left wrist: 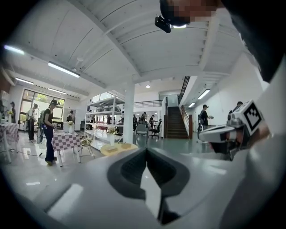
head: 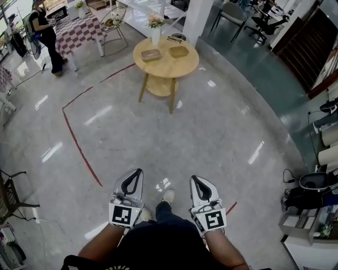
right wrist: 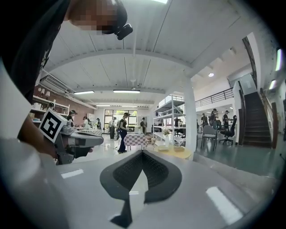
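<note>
Nearest me, the left gripper (head: 137,173), white plastic with dark padded jaws and a black-and-white marker cube at its back, hangs low over the floor. Its own view shows the two jaws pressed together tip to tip, with nothing between them. The right gripper (head: 194,179), of the same make, sits level with it and apart from it; its jaws are likewise pressed together and hold nothing.

Between the two grippers, just ahead of my dark trouser leg, a white shoe (head: 168,196) stands on the glossy grey stone floor (head: 222,132). Neither gripper touches it.

To the left, a thin red line (head: 79,147) runs across the floor and bends away toward the far side.

Well ahead, roughly in line with the gap between the grippers, stands a round light-wood table (head: 165,67) with a lower shelf. On its top lie two shallow wooden trays, one to the left (head: 151,54) and one to the right (head: 178,51), and a white vase of pink flowers (head: 155,32) stands at the far edge. A white square column (head: 198,16) rises just behind it.

Farther left I see a table with a red-and-white checked cloth (head: 79,31), a wire chair (head: 115,21) beside it, and a person in black clothes (head: 46,37) standing at its other side.
</note>
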The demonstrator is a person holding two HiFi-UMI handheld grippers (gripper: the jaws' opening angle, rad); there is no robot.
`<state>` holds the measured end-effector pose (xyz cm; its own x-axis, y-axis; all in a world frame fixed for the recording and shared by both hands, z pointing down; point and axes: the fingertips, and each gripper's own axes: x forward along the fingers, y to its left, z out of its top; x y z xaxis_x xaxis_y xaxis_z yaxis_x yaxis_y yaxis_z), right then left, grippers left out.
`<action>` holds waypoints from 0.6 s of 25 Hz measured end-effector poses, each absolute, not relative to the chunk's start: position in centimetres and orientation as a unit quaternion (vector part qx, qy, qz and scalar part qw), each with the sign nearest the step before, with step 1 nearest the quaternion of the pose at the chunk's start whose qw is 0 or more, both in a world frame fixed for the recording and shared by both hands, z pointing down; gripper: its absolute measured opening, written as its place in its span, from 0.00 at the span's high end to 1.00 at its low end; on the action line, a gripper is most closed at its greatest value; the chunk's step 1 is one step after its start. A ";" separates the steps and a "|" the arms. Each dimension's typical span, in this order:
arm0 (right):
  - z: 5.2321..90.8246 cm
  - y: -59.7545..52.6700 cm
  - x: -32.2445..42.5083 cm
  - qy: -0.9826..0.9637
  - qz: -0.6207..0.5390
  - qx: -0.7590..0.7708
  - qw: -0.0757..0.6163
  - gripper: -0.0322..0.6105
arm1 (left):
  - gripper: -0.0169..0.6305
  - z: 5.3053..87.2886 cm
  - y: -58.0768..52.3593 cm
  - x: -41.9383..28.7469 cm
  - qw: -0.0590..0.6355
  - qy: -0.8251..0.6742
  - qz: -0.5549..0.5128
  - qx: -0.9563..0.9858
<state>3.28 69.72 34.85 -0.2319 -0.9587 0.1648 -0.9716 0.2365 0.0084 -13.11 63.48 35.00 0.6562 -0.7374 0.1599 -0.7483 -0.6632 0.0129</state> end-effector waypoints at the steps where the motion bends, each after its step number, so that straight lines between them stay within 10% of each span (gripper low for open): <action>1: 34.9 69.3 3.7 -0.784 0.047 0.615 0.067 0.95 | 0.97 35.2 63.2 -12.8 0.040 -0.410 0.072 0.908; 15: 33.7 62.6 10.5 -0.809 0.034 0.585 0.042 0.95 | 0.97 33.6 55.7 -7.4 0.041 -0.450 0.067 0.890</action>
<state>10.49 62.56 33.74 -0.3111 -0.9442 0.1081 -0.9500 0.3123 -0.0063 -7.44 55.66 33.61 0.5865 -0.7948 0.1562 -0.8058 -0.5920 0.0134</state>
